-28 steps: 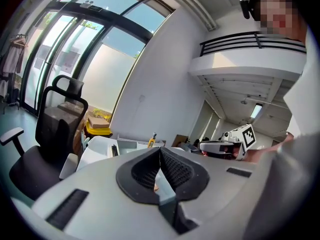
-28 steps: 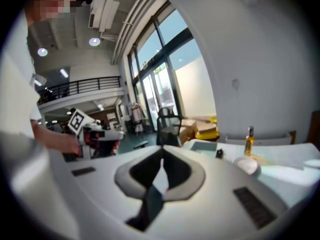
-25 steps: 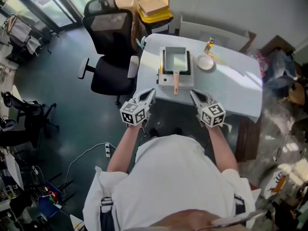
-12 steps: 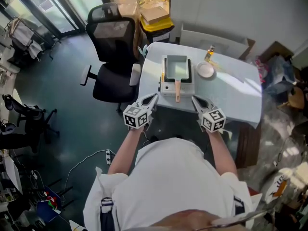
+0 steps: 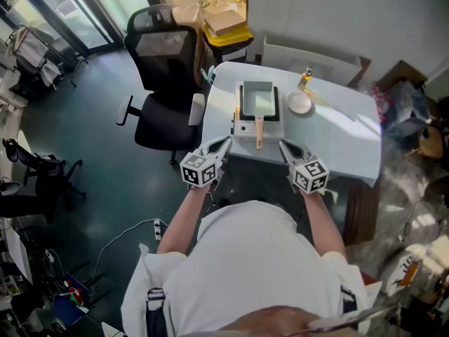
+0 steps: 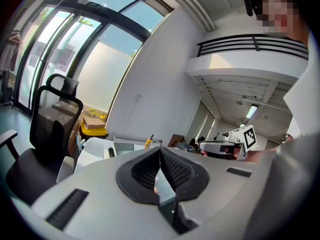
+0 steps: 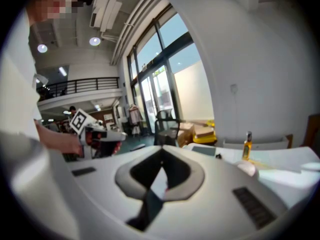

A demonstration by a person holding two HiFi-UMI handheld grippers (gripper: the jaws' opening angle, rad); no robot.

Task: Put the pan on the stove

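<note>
A grey rectangular pan (image 5: pixel 257 98) sits on a small white tabletop stove (image 5: pixel 257 126) on the white table (image 5: pixel 344 142), its wooden handle (image 5: pixel 258 133) pointing toward me. Both grippers hover short of the table's near edge, apart from the pan. My left gripper (image 5: pixel 225 140) is to the left of the handle, shut and holding nothing. My right gripper (image 5: pixel 283 144) is to the handle's right, also shut and holding nothing. In the left gripper view the shut jaws (image 6: pixel 160 149) point at the table, with the pan (image 6: pixel 123 146) beyond. The right gripper view shows its shut jaws (image 7: pixel 161 160).
A white bowl (image 5: pixel 299 102) and a small oil bottle (image 5: pixel 305 78) stand right of the stove. A black office chair (image 5: pixel 160 83) is left of the table. A yellow bin (image 5: pixel 228 23) with a box stands behind it. Clutter lies on the floor at right.
Compared with a second ago, both grippers sit slightly higher in the head view and nearer the table edge. Over the last half second nothing has moved.
</note>
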